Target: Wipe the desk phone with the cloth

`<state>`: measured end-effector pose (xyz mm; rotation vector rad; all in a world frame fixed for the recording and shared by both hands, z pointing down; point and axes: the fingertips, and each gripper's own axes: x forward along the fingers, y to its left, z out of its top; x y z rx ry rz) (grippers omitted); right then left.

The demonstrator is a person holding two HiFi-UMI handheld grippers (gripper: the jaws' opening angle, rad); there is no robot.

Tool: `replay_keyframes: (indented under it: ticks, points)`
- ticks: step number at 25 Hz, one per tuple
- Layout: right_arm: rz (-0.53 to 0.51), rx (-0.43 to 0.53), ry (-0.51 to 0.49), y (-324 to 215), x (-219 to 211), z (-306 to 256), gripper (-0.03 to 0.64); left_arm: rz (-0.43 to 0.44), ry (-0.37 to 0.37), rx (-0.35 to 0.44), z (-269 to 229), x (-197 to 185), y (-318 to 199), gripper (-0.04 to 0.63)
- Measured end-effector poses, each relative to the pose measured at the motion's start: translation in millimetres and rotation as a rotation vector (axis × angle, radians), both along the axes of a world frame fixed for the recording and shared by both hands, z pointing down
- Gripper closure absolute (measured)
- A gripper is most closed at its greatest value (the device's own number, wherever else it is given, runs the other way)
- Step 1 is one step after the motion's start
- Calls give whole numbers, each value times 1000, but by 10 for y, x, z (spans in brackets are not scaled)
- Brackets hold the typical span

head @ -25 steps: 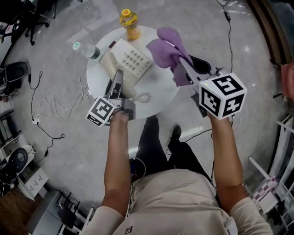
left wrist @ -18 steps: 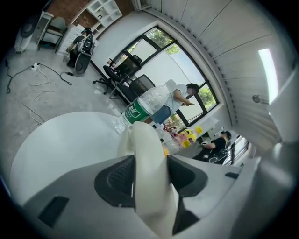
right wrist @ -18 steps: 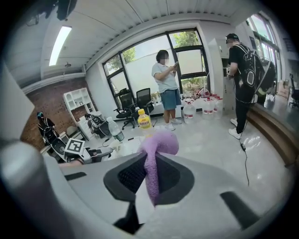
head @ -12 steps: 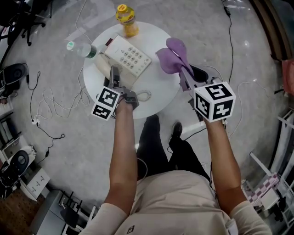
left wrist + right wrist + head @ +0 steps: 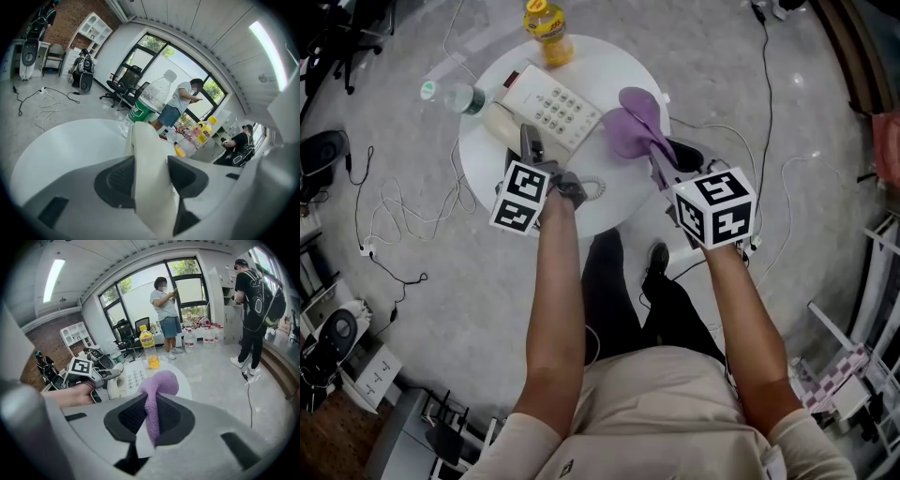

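Observation:
The cream desk phone [image 5: 551,101] lies on the round white table [image 5: 623,192], keypad up. Its handset [image 5: 500,122] lies along the phone's left side. My left gripper [image 5: 528,142] is shut on the handset [image 5: 149,183], one pad against each flank. A coiled cord [image 5: 593,187] trails toward the front edge. My right gripper [image 5: 660,161] is shut on a purple cloth [image 5: 635,127], which bunches out past the jaws over the right part of the table, just right of the phone. The right gripper view shows the cloth [image 5: 157,394] pinched between the pads, the phone [image 5: 133,377] beyond.
A yellow drink bottle [image 5: 542,28] stands at the table's far edge. A clear water bottle [image 5: 455,95] lies at the left rim. Cables run over the floor on both sides. Several people stand by the windows in the gripper views.
Both grippers have sunk toward the table. The purple cloth has come down with the right gripper beside the phone. The handset has stayed in the left gripper's jaws.

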<state>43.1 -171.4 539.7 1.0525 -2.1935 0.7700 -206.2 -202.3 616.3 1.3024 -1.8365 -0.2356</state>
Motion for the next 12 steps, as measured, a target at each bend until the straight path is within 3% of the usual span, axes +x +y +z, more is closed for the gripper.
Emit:
replay_keyframes:
  ticks: [8, 12]
  points:
    - [-3, -32, 21, 99, -80, 225, 586, -42, -49, -29, 76, 37, -60, 391]
    - [-14, -48, 43, 176, -191, 412, 586, -38, -21, 4, 74, 44, -71, 391]
